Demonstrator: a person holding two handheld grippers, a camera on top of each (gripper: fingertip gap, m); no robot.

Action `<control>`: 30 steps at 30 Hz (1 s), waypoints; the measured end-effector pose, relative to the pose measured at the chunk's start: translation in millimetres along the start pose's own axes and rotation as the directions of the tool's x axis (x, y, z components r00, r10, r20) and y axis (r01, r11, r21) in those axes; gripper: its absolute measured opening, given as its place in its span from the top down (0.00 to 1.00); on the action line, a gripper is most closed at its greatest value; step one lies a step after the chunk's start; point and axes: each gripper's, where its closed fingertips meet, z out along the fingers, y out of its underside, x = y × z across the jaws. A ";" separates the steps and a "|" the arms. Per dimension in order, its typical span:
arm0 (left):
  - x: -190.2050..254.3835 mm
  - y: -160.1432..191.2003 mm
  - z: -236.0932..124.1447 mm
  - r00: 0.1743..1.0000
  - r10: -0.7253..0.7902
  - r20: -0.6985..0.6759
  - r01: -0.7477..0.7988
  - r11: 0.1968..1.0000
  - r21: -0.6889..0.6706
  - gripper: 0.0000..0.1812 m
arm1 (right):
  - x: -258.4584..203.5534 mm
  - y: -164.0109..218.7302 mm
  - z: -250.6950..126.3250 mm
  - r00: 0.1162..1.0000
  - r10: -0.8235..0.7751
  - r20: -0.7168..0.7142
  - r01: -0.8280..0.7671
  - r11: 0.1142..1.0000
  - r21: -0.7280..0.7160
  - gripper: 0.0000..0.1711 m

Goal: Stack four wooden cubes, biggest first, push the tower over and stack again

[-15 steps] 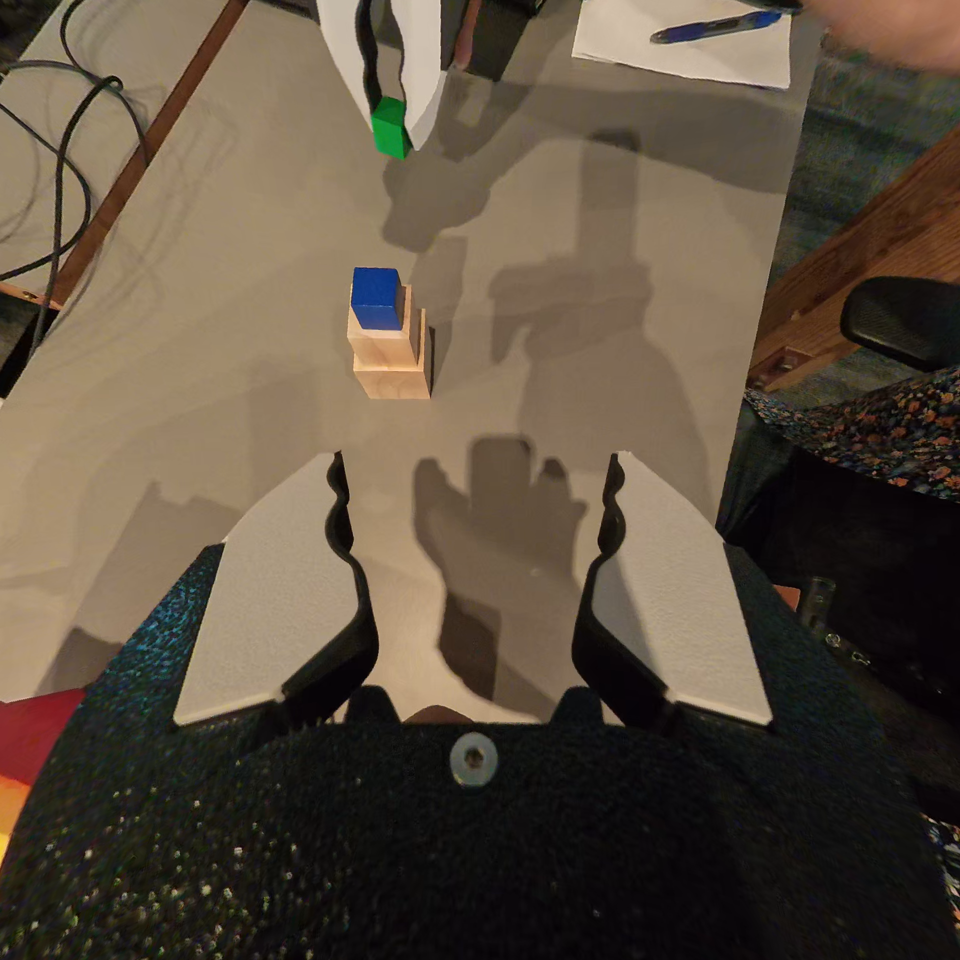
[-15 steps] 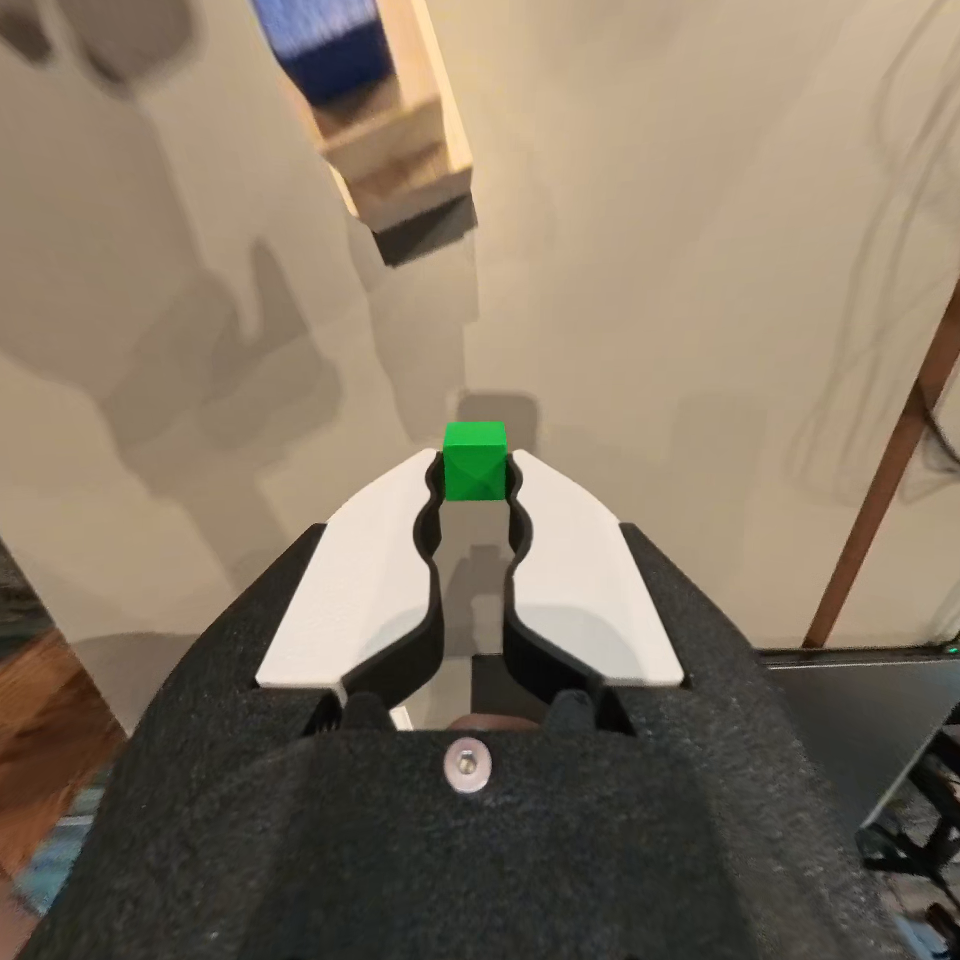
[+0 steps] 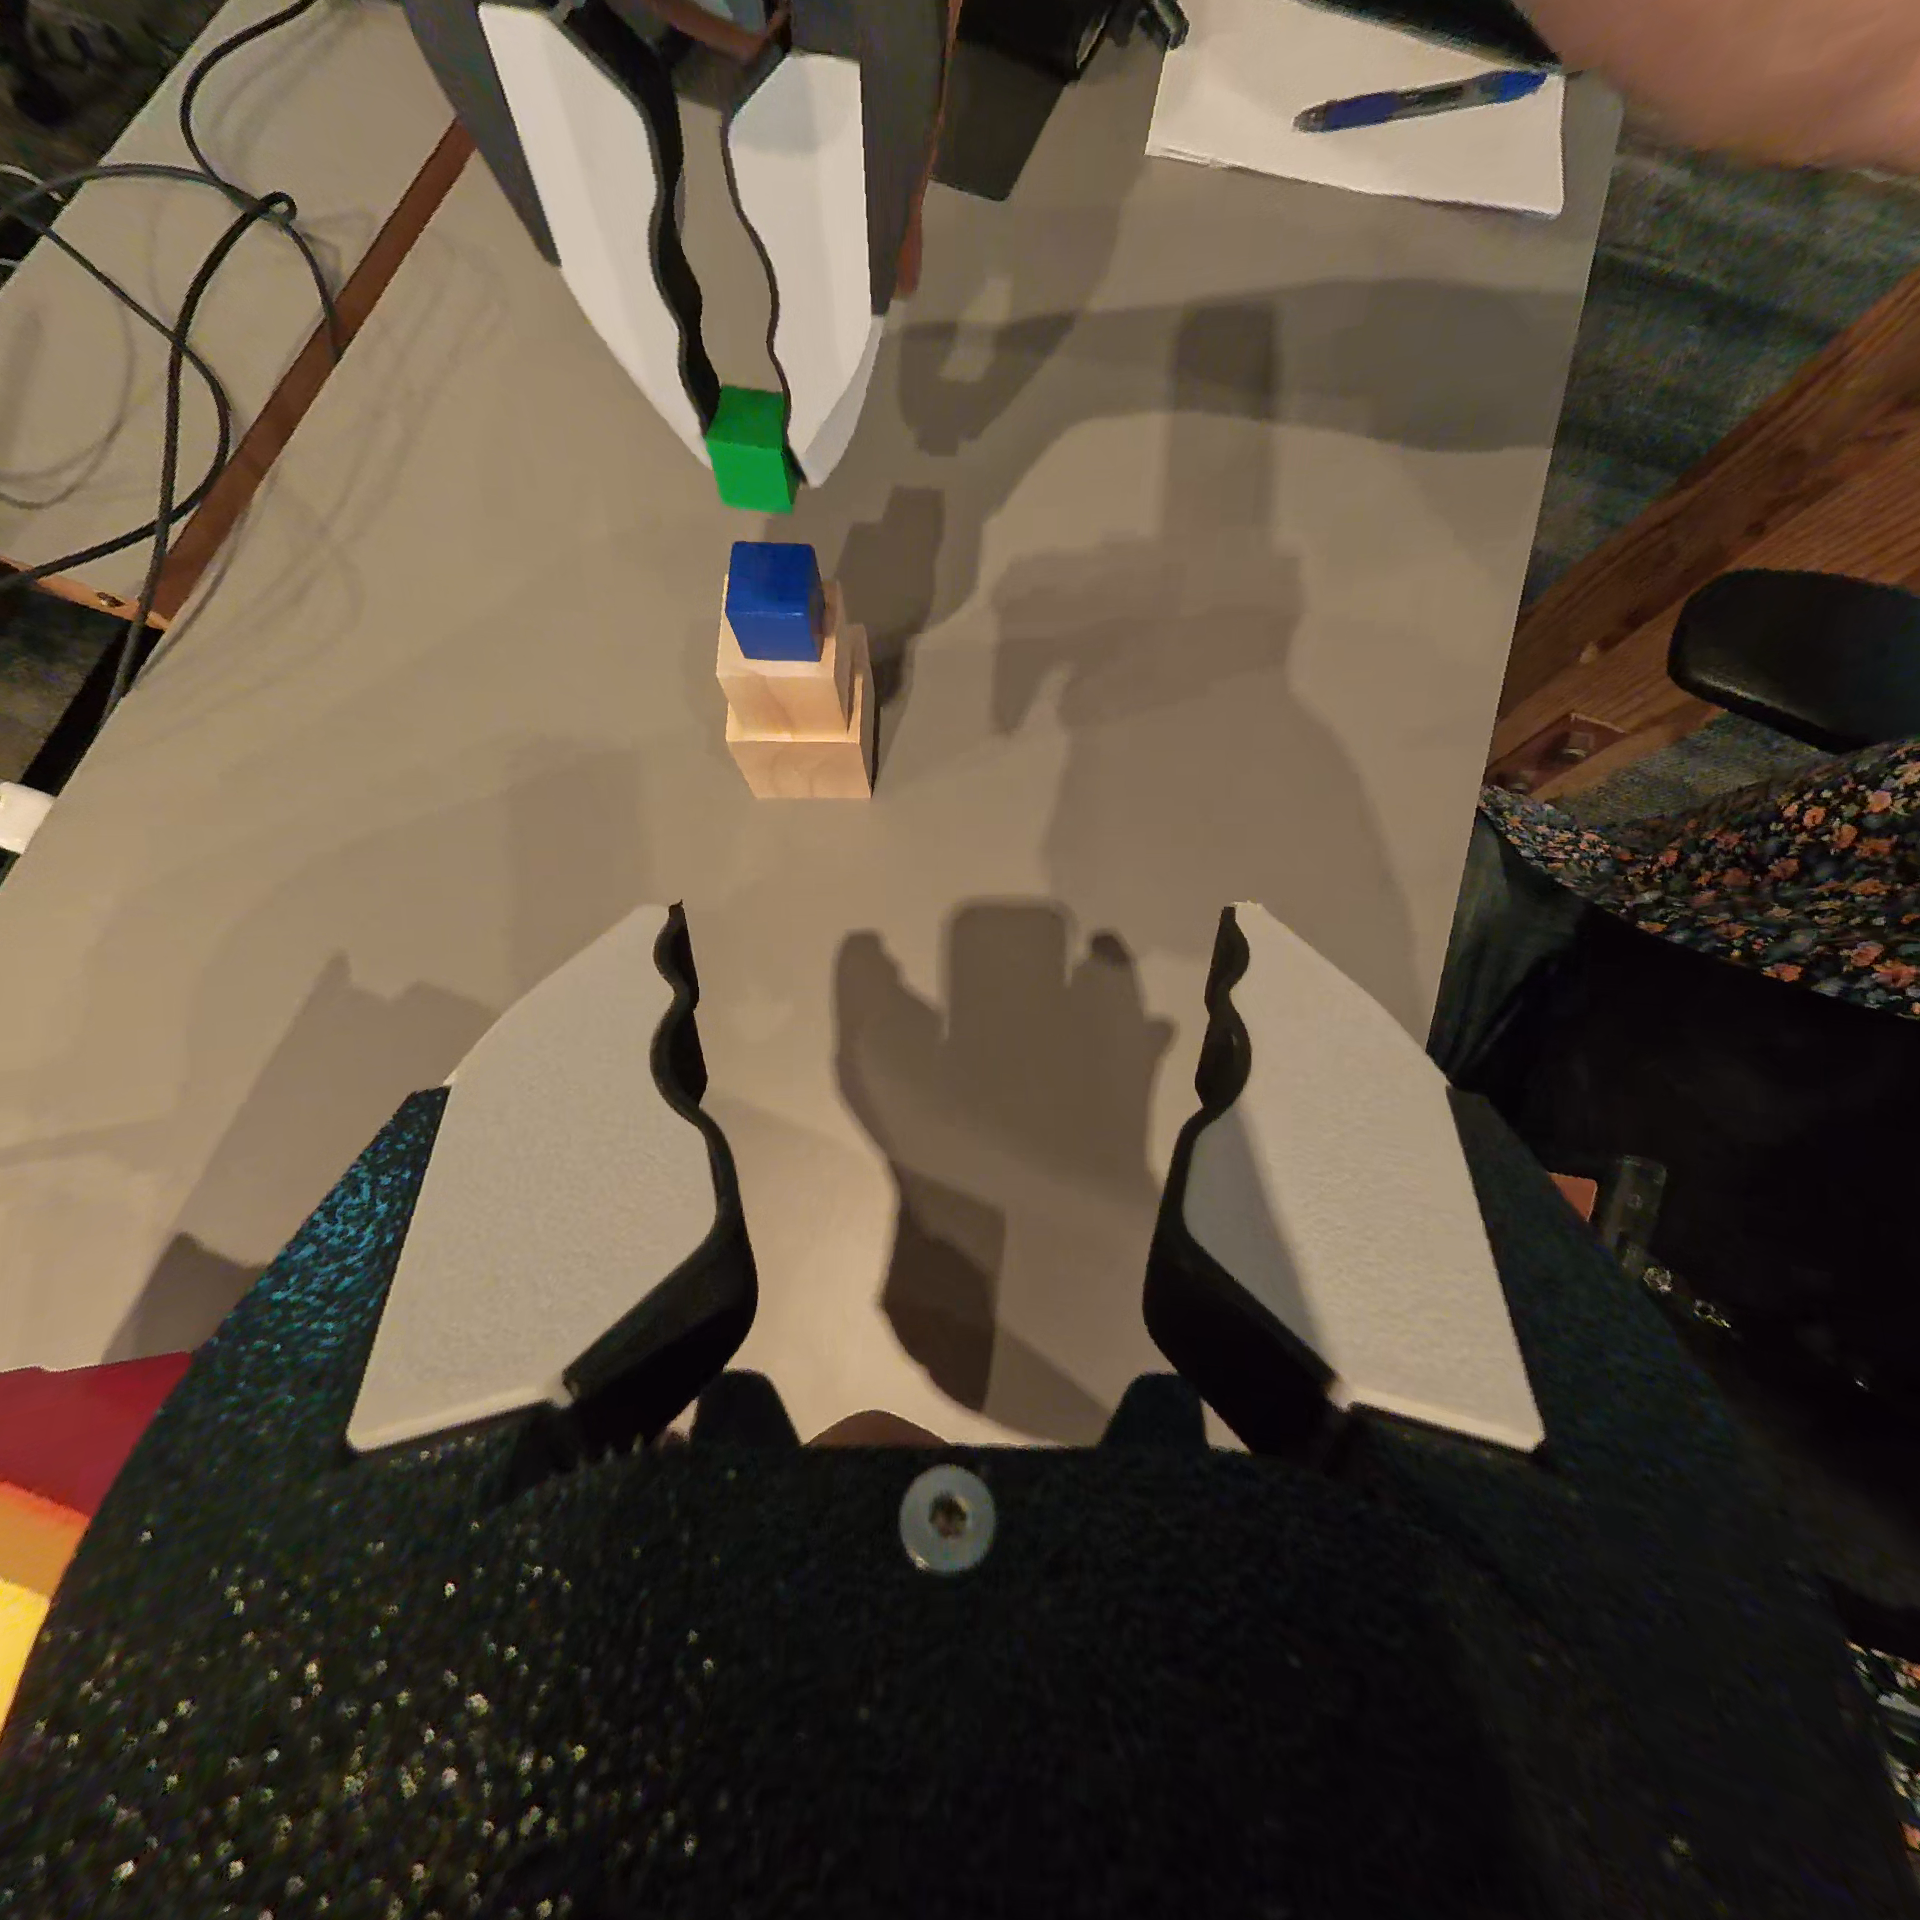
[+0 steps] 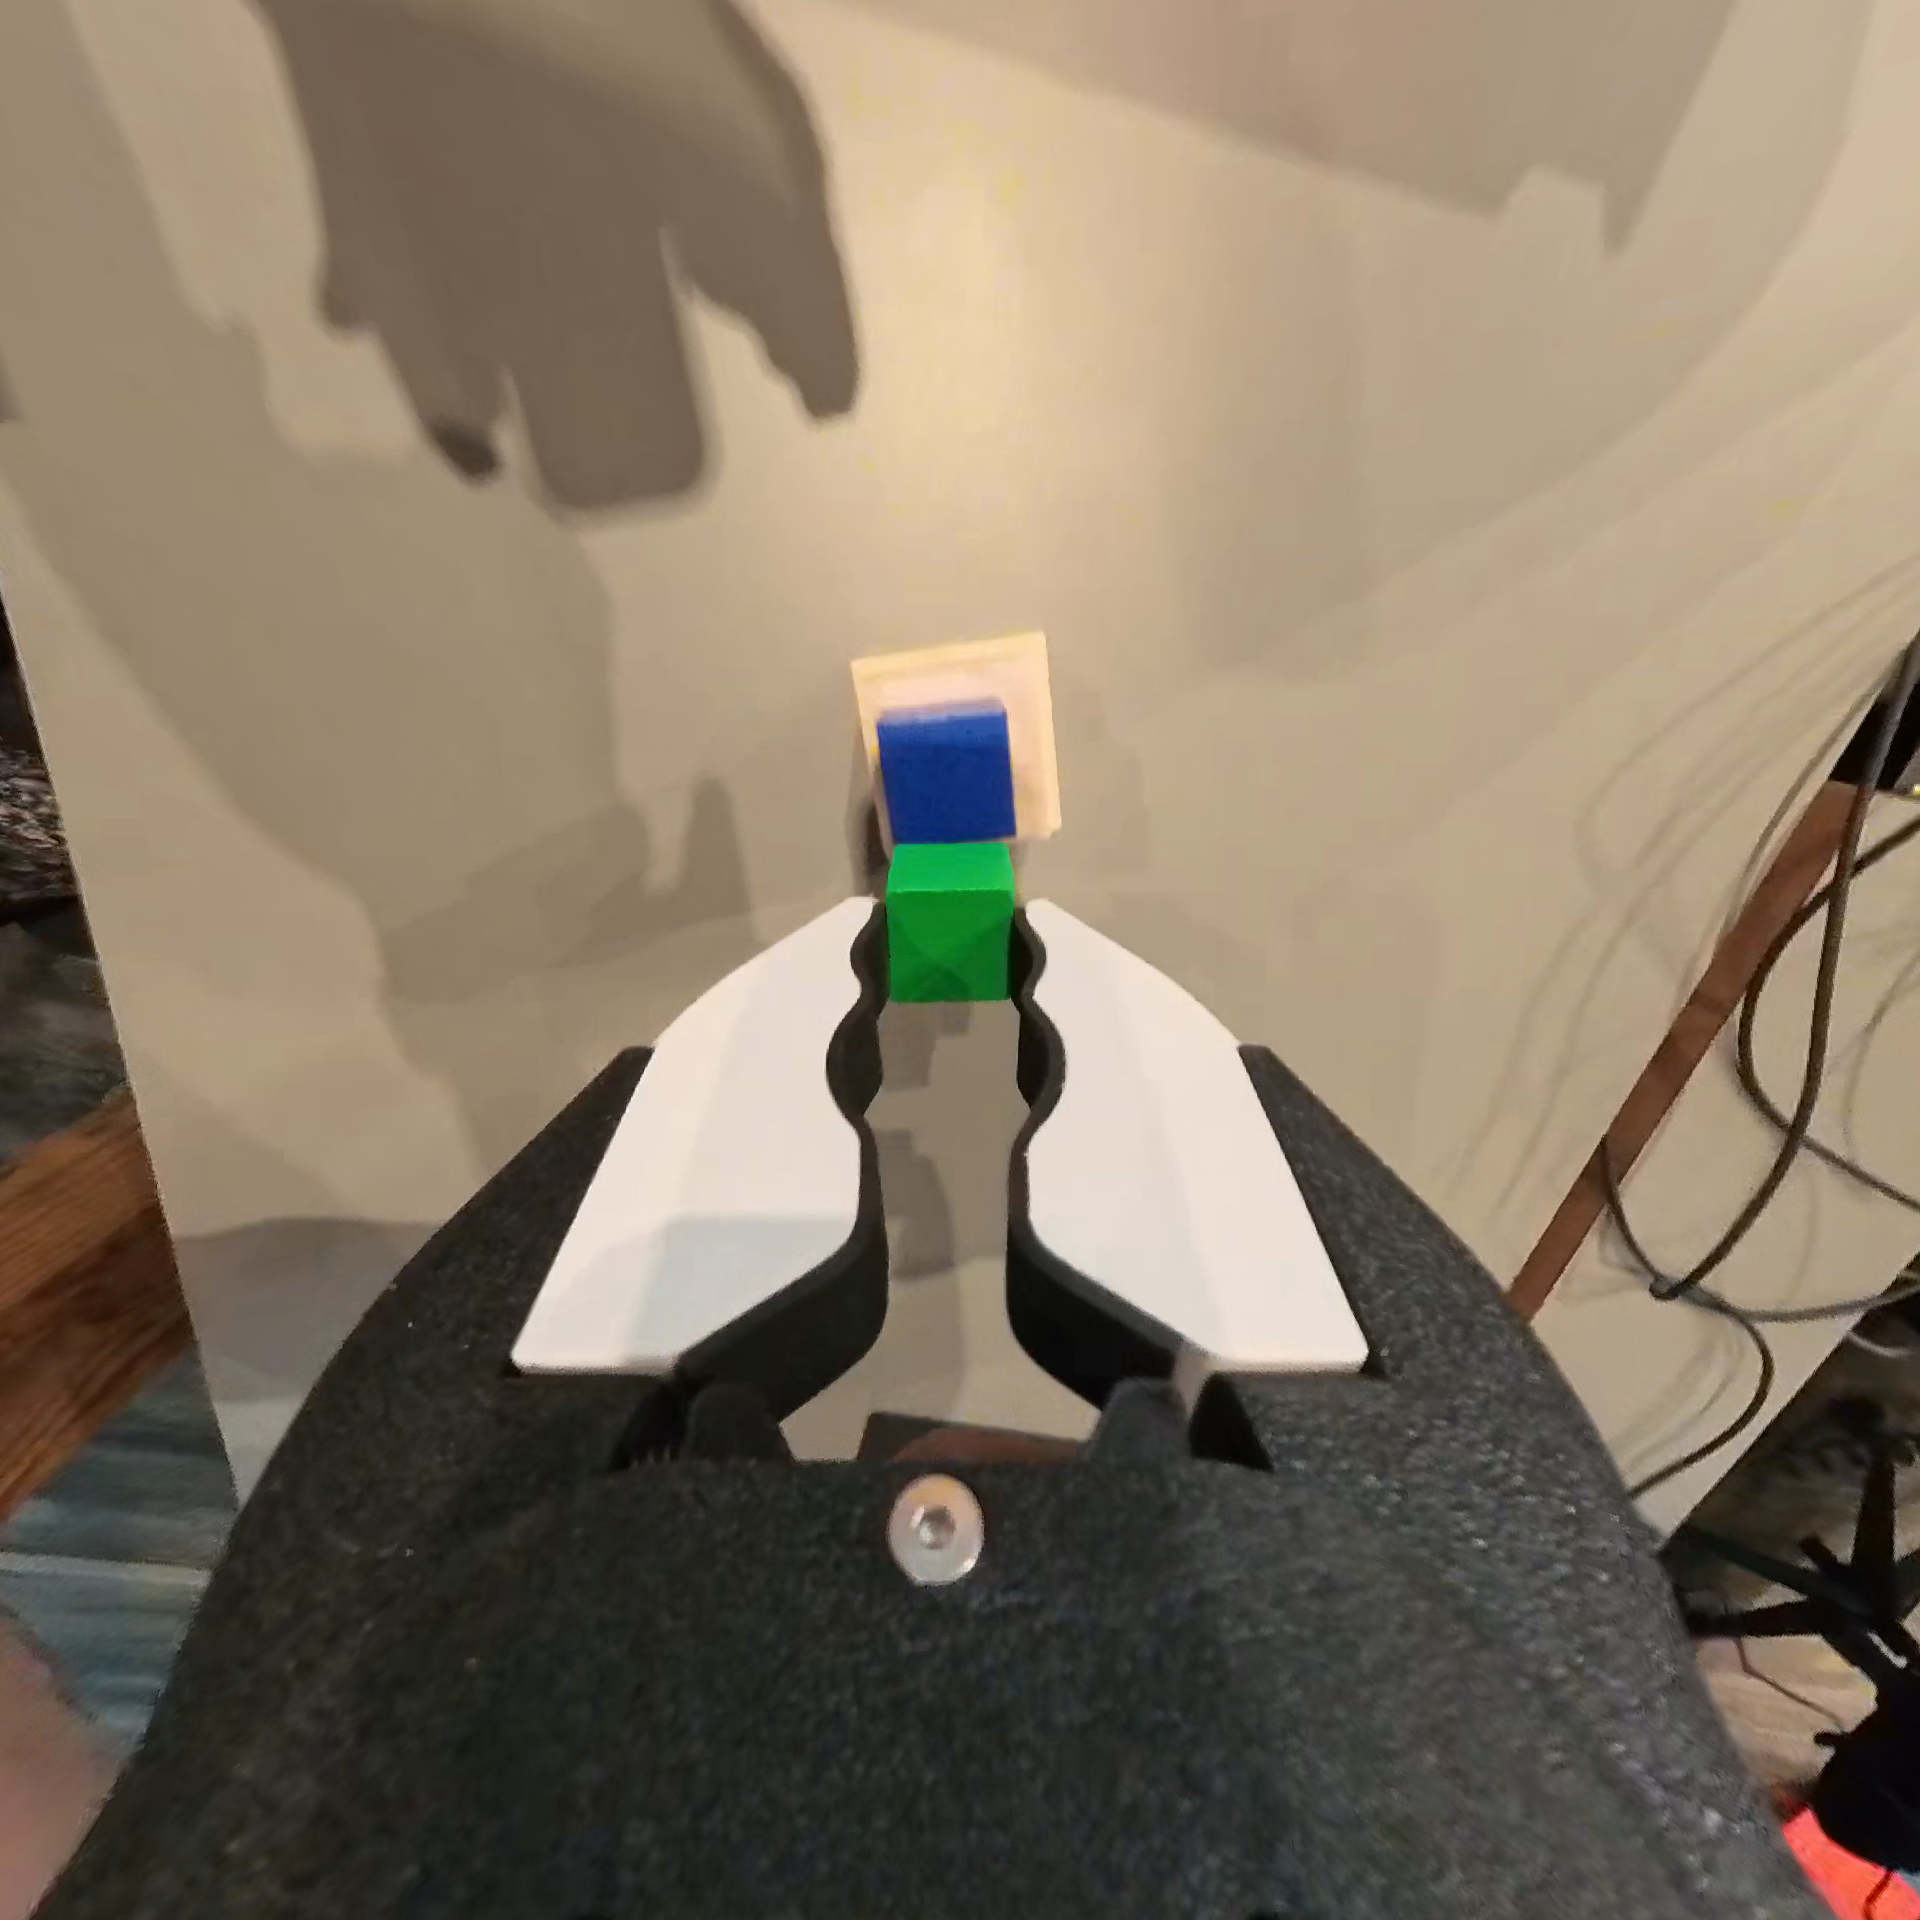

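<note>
A stack stands mid-table: a blue cube (image 3: 774, 613) on two pale wooden blocks (image 3: 798, 727). My right gripper (image 4: 948, 930) is shut on a green cube (image 4: 949, 925) and holds it in the air just short of the blue cube (image 4: 945, 781), close above the stack. In the left wrist view the right gripper (image 3: 750, 426) comes in from the far side with the green cube (image 3: 750, 449) at its tips. My left gripper (image 3: 951, 935) is open and empty, near the table's front, well back from the stack.
The grey table (image 3: 416, 790) carries a white paper sheet (image 3: 1382, 156) with a blue pen (image 3: 1413, 99) at the far right. Black cables (image 3: 177, 312) lie at the left. A black chair arm (image 3: 1797, 665) and patterned fabric (image 3: 1714, 883) are on the right. Across from one pair of fingers to the other is roughly 15 cm.
My right gripper has carried the green cube toward the stack, now right by the blue cube. The left gripper has stayed open and still.
</note>
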 end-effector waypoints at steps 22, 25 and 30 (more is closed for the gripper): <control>1.7 -0.6 2.2 1.000 0.001 -0.009 -0.001 1.000 -0.007 0.49 | -2.1 -14.6 17.8 0.998 -0.049 0.034 0.051 0.998 -0.038 0.88; 2.2 0.0 3.8 1.000 0.001 -0.013 -0.001 1.000 -0.013 0.49 | -2.9 -12.7 19.2 0.998 -0.046 0.040 0.048 0.998 -0.048 0.88; 2.9 -0.5 4.2 1.000 0.002 -0.014 -0.002 1.000 -0.014 0.49 | -3.7 -12.0 20.8 0.998 -0.048 0.048 0.051 0.997 -0.051 0.85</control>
